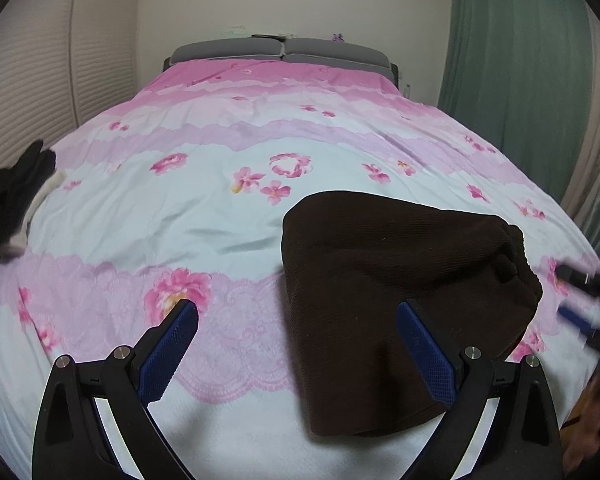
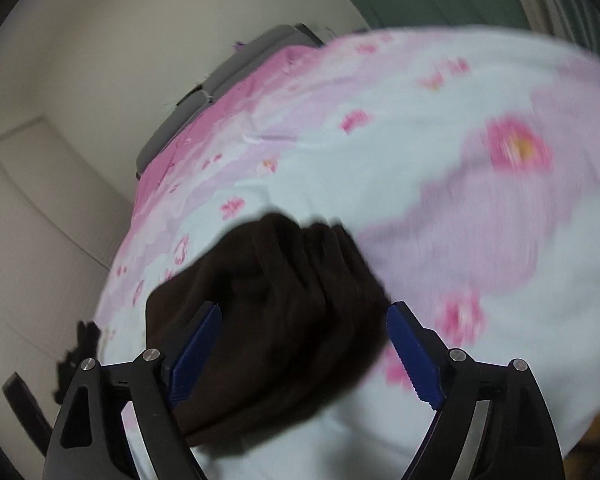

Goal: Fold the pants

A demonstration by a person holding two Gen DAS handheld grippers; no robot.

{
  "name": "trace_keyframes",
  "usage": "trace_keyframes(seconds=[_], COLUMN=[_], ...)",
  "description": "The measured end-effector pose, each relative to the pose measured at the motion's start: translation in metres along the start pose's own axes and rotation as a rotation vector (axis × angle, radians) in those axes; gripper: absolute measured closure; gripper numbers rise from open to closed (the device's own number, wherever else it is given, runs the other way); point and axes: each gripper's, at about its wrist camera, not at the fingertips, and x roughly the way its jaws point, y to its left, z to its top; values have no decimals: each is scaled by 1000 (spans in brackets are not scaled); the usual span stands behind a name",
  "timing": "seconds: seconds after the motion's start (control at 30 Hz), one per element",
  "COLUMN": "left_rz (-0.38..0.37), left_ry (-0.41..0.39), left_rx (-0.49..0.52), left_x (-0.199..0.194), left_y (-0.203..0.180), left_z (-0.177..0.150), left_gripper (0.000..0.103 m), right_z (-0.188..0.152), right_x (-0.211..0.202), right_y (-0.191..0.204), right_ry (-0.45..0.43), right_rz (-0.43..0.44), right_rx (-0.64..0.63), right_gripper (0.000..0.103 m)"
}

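Brown pants (image 1: pixel 400 300) lie folded into a compact bundle at lower right of the left view, flat on the bed (image 1: pixel 220 208). Left gripper (image 1: pixel 296 320) hangs above, jaws apart, holding nothing; its right finger overlaps the bundle's edge. Right gripper (image 2: pixel 304 328) is likewise spread wide and empty over the gathered end, in a blurred frame. Risk, as judged: a finger could snag the loose top layer and drag the fold open. No containers are visible. Dark clothes (image 1: pixel 12 196) sit at left edge. Headboard (image 1: pixel 280 50) stands at upper centre.
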Motion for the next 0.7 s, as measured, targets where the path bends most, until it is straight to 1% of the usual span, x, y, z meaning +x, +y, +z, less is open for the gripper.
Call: trace_keyframes(seconds=[0.1, 0.2, 0.3, 0.4, 0.47, 0.5, 0.53, 0.57, 0.6, 0.63, 0.67, 0.7], left_rz=[-12, -25, -51, -93, -132, -151, -174, -189, -193, -190, -195, -201], left_ry=[23, 38, 48, 66, 76, 82, 90, 97, 104, 102, 96, 93], left_rx=[-40, -76, -116, -156, -173, -177, -179, -178, -175, -177, -183, -183], left_x=[9, 18, 31, 44, 52, 55, 60, 63, 67, 69, 69, 69], left_y=[3, 5, 7, 7, 5, 3, 1, -1, -4, -6, -7, -7], left_z=[-6, -11, -17, -21, -22, -23, -23, -23, -24, -24, -24, -24], left_gripper=[2, 2, 2, 3, 9, 17, 28, 34, 39, 43, 45, 51], right_z=[-13, -18, -18, -16, -14, -12, -11, -10, -9, -8, -7, -6], right_x=[21, 41, 58, 75, 83, 87, 90, 95, 97, 98, 99, 99], right_y=[-16, -30, -39, -41, -40, -38, -37, -35, -33, -31, -30, -31], right_ry=[65, 110, 128, 139, 138, 132, 128, 127, 123, 122, 121, 119], right_rz=[32, 66, 124, 157, 170, 175, 181, 189, 192, 192, 196, 211], right_rx=[112, 186, 234, 237, 226, 216, 206, 192, 179, 164, 159, 165], right_gripper=[17, 17, 17, 17, 17, 17, 17, 19, 28, 32, 41, 49])
